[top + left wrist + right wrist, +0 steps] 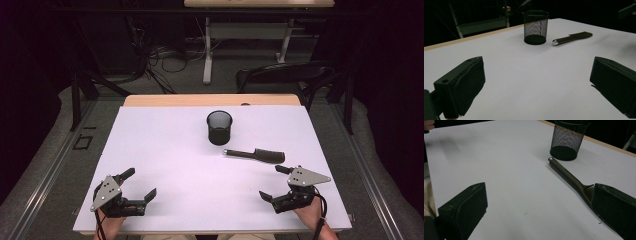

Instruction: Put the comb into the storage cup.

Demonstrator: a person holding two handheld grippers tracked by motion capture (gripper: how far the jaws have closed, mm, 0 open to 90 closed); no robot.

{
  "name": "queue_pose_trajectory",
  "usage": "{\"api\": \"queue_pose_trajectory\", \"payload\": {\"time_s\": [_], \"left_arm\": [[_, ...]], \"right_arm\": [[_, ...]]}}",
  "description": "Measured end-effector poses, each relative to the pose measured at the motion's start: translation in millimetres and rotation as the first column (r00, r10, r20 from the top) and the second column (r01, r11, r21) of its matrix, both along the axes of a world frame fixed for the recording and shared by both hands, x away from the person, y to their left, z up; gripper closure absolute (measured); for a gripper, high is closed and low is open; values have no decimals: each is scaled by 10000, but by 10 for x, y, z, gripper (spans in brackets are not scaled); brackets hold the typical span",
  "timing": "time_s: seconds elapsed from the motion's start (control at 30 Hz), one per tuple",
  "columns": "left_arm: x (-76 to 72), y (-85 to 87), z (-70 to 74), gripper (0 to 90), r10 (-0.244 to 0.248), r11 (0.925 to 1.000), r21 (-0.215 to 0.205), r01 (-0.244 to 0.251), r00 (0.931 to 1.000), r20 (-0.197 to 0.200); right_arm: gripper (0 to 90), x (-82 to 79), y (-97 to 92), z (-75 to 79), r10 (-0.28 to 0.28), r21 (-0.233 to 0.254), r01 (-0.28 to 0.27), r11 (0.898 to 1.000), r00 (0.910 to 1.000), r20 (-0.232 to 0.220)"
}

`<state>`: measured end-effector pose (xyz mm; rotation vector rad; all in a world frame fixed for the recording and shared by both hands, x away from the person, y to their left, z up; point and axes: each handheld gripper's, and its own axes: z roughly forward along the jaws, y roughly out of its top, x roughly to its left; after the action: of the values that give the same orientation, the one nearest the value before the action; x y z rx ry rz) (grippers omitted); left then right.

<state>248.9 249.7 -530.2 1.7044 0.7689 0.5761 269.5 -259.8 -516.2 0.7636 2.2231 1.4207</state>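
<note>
Jaws spread wide and grasping nothing on both sides: the left gripper (pixel 131 187) rests near the front left corner of the white bench (pixel 165 150), and the right gripper (pixel 274 182) sits near the front right, each held by a hand at the bench's near edge. Nearest the right gripper lies a dark hairbrush (pixel 256 155), flat on the bench, its silver-capped handle end pointing toward the left and its bristled head toward the right. In the right gripper view the hairbrush (pixel 569 176) runs from the mesh cup down behind the right-hand jaw, apart from it as far as can be told. A black mesh pen cup (pixel 219 127) stands upright just behind the hairbrush's handle end, near the bench's middle.
</note>
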Motion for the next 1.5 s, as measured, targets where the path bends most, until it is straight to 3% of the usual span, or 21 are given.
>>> {"api": "queue_pose_trajectory", "payload": {"time_s": [1.1,1.5], "left_arm": [[21,-3,-6,0,-72,10000,47,72,10000,-58],[21,4,-6,0,-50,10000,30,50,10000,-61]], "right_arm": [[4,590,92,63,816,-964,-869,9915,9950,-576],[4,716,98,118,894,-1027,-948,9902,9944,-558]]}}
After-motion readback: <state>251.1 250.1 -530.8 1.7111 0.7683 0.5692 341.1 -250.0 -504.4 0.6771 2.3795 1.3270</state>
